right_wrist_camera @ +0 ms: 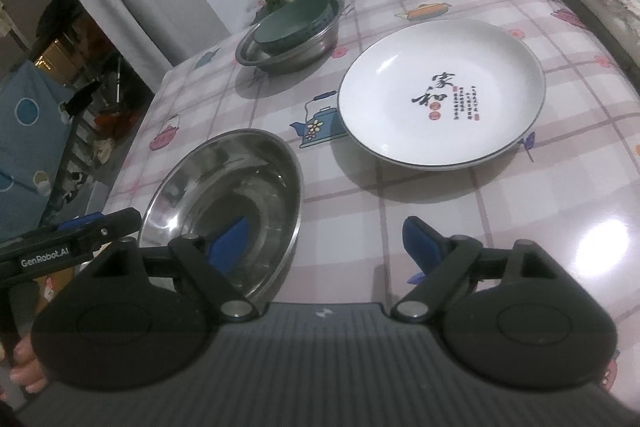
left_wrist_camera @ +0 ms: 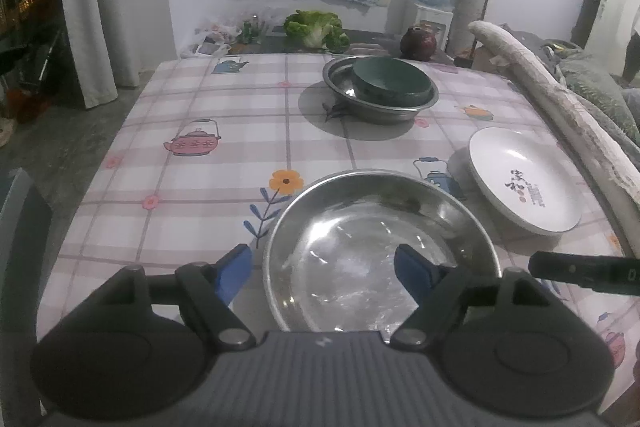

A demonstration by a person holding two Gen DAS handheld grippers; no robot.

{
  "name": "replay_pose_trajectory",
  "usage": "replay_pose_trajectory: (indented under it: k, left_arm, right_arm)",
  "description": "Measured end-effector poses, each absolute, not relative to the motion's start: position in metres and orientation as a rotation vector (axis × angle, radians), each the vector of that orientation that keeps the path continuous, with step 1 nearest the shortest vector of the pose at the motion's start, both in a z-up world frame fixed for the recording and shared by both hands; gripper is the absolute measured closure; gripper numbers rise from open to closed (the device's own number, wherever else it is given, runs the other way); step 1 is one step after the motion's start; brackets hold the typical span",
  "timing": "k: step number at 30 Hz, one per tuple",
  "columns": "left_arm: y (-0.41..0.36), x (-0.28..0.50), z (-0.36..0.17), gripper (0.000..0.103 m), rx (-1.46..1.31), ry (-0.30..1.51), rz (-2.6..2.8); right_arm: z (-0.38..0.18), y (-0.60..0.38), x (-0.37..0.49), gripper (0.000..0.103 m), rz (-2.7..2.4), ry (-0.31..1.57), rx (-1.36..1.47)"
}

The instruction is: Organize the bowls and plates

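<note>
Two grippers, both spread wide and holding nothing. Left gripper (left_wrist_camera: 322, 259) poised across the near-left rim of the steel bowl (left_wrist_camera: 360, 219): one blue finger outside the wall, the other above the hollow, neither pressing. Right gripper (right_wrist_camera: 326, 231) hanging at the right edge of the steel bowl, one finger over its inside, the other over bare tablecloth (right_wrist_camera: 520, 227).

Likely step: take hold of one dish for stacking. To do it well, choose a single rim, lower until the wall sits deep between the pads, and close square to the rim so the thin polished metal neither slips nor tips. Then lift level. Keep the other gripper clear, since both crowd the same bowl.

Steel bowl: shallow, round, shiny, empty, upright. Right of the steel bowl and a little beyond, near but apart: white plate (right_wrist_camera: 440, 47), empty, with a dark-lined rim, black calligraphy and small red seals at its middle. Well beyond the steel bowl: second metal basin (left_wrist_camera: 380, 113) with a dark green bowl (left_wrist_camera: 394, 81) inside, seemingly upside down.
</note>
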State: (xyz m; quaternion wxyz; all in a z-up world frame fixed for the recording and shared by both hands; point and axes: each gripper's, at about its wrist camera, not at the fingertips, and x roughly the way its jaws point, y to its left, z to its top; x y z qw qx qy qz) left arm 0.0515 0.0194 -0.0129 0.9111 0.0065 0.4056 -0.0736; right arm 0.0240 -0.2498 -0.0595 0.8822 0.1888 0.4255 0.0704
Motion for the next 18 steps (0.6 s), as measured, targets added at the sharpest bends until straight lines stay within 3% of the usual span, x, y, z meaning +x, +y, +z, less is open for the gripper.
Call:
replay_pose_trajectory:
  k: [18]
  left_arm:
    - [-0.025, 0.046, -0.009, 0.018, 0.071, 0.824, -0.22]
  right_arm:
    - [-0.059, -0.287, 0.009, 0.017, 0.089, 0.845, 0.435]
